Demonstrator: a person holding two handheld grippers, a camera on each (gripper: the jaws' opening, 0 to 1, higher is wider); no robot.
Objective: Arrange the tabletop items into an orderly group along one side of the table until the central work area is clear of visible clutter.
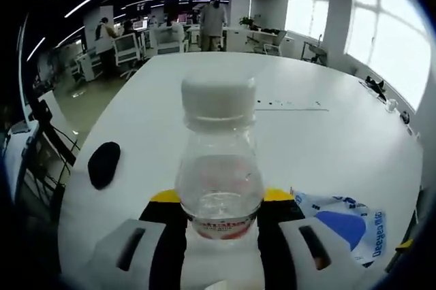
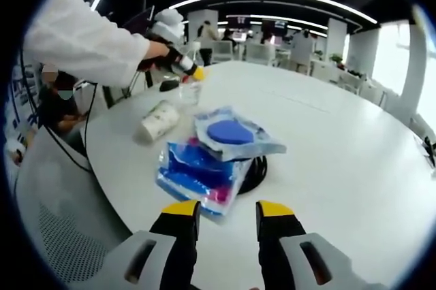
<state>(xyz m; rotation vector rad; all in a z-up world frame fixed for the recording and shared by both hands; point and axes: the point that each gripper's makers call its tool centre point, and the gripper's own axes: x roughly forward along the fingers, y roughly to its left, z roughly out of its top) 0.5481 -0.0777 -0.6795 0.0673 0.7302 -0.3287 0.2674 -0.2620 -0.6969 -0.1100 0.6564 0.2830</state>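
Left gripper view, left tool (image 1: 221, 203) pinching clear bottle (image 1: 219, 160), right tool (image 2: 228, 210) spread, empty.

The left gripper (image 1: 221, 198) has its two yellow-tipped jaws closed against the sides of a clear plastic bottle (image 1: 219, 167), which stands upright between them with its white cap (image 1: 218, 96) on and a red-printed label near its base. Off to the gripper's left, a black oval object (image 1: 103, 163) lies near the edge of the white table (image 1: 327, 147). Just to the gripper's right lies a blue and white packet (image 1: 344, 225). Far ahead, beyond the table, are office desks and standing people
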